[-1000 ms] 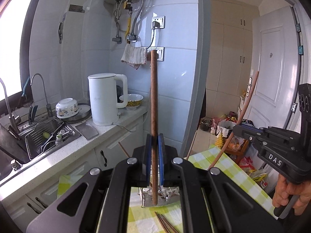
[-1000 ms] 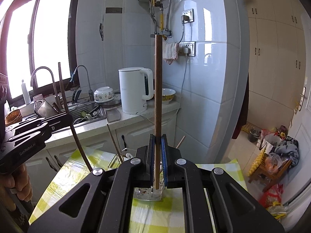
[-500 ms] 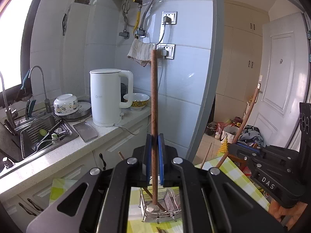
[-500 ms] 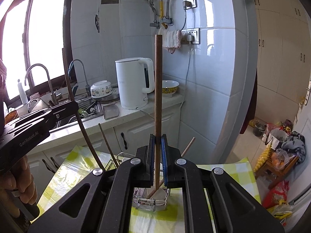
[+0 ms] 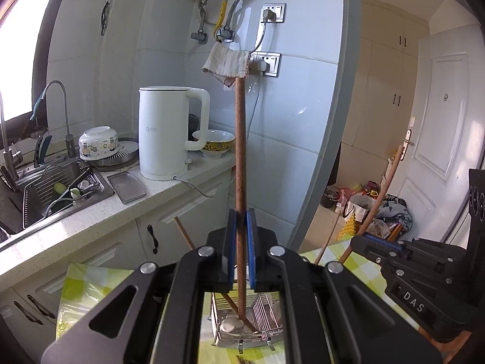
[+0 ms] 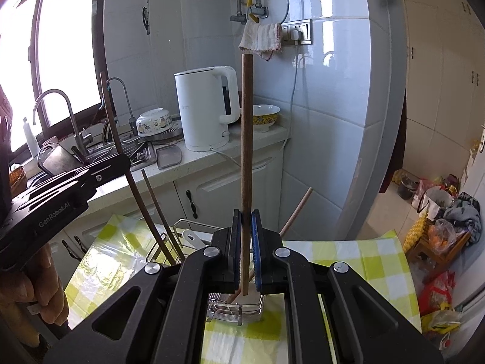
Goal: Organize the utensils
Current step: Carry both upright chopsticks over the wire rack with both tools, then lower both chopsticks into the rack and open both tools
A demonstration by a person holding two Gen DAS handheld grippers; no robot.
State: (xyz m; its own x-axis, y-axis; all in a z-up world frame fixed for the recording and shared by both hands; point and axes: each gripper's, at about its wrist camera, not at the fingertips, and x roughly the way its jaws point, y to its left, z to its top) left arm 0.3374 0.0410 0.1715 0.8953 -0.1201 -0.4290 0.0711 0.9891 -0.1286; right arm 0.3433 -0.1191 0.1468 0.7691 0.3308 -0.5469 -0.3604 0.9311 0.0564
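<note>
A chopstick (image 5: 239, 182) was clenched upright in the left tongs (image 5: 239, 254), its lower tip directly over the wire rack (image 5: 266, 309) on the table; the right tongs (image 6: 246, 248) gripped another chopstick (image 6: 246, 151) likewise, just above the same rack.

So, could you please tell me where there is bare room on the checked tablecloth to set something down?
The yellow checked tablecloth lies bare to the right of the wire utensil rack, out to its right edge. Left of the rack the cloth is also bare, though the left gripper hangs above it. The rack itself is crowded with chopsticks.
</note>
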